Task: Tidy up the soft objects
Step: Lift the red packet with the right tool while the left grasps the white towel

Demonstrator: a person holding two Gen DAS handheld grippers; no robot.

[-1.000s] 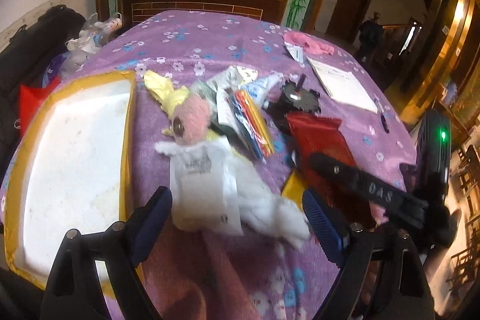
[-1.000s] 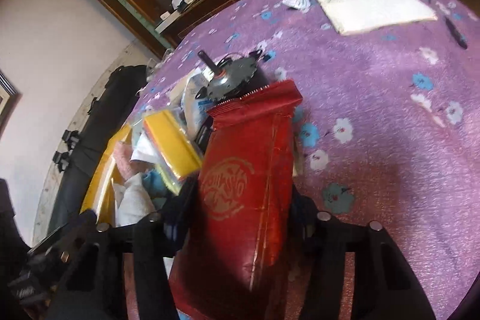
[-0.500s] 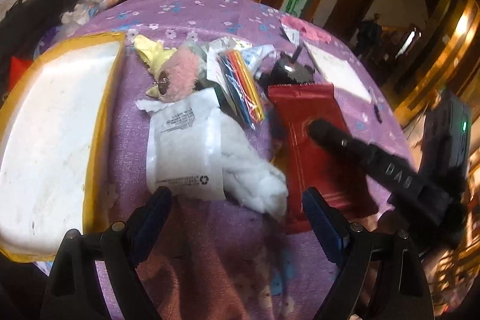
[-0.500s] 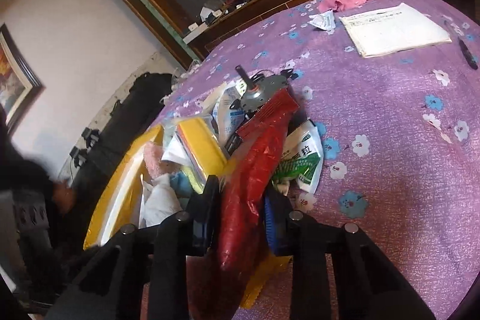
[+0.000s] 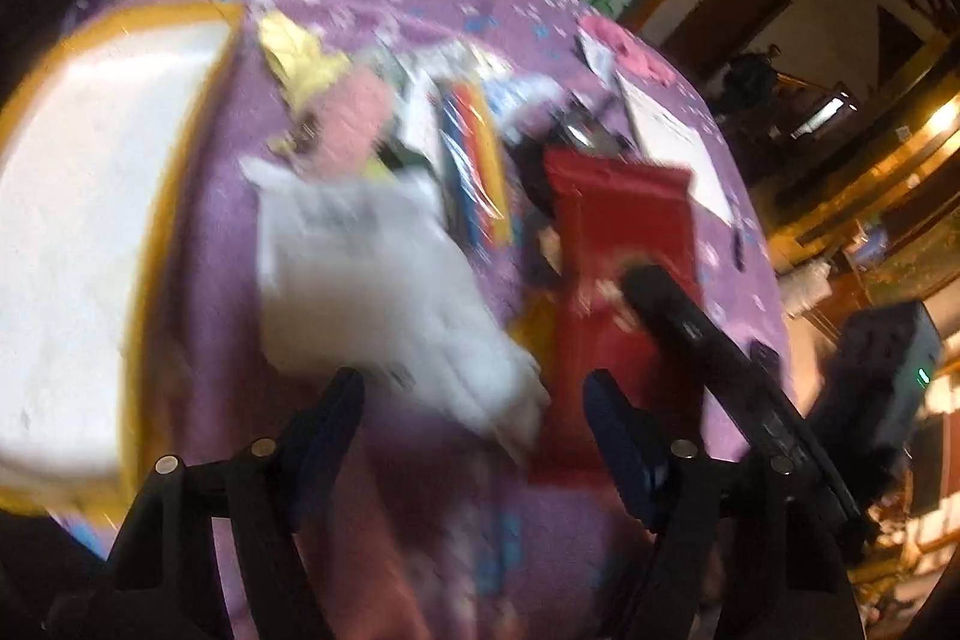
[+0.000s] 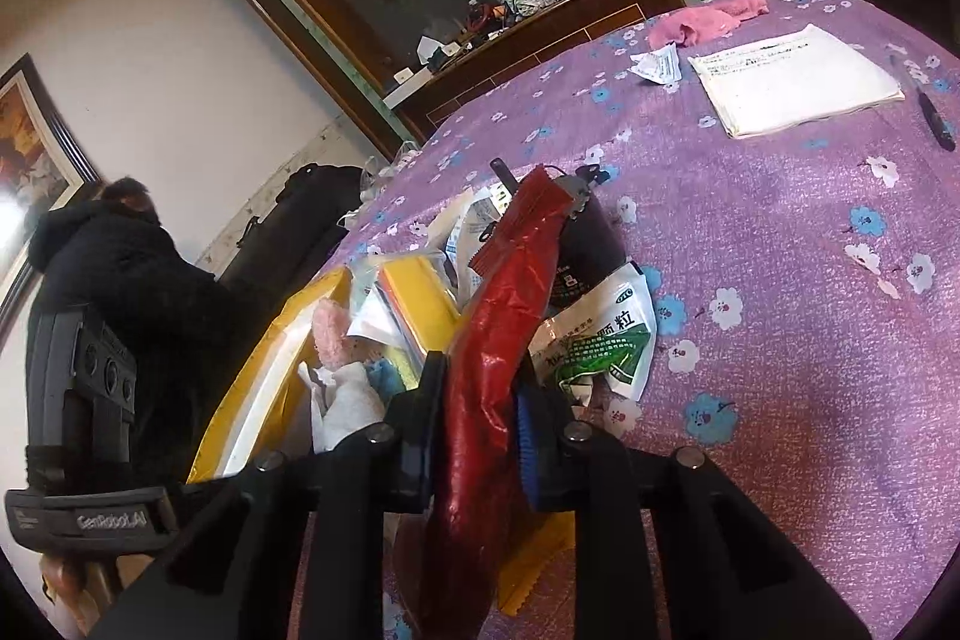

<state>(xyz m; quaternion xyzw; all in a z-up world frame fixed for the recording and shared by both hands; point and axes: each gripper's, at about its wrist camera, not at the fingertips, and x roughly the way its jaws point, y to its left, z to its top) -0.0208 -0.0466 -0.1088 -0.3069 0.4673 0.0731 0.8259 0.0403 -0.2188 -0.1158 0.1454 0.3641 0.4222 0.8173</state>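
A red foil bag (image 6: 510,292) stands on edge between the pads of my right gripper (image 6: 480,388), whose jaws are closing and squeezing it. The left wrist view is blurred; there the same red bag (image 5: 618,244) has one right finger (image 5: 690,322) across it. My left gripper (image 5: 474,412) is tilted down over a white soft package (image 5: 372,280). Its jaws are closing with the package's near corner between them, and the pads do not touch it. A pink plush (image 5: 354,112) lies behind the package. A yellow-rimmed white tray (image 5: 78,220) sits to the left.
On the purple flowered cloth (image 6: 780,250) lie a green-and-white sachet (image 6: 606,346), a colourful packet (image 5: 474,160), a white paper pad (image 6: 798,82), a pen (image 6: 936,118) and a pink rag (image 6: 708,19). A person in black (image 6: 120,268) is at the left.
The right jaws closed onto the red bag, which now stands on edge and uncovers the sachet. The left gripper tipped down toward the white package and its jaws narrowed.
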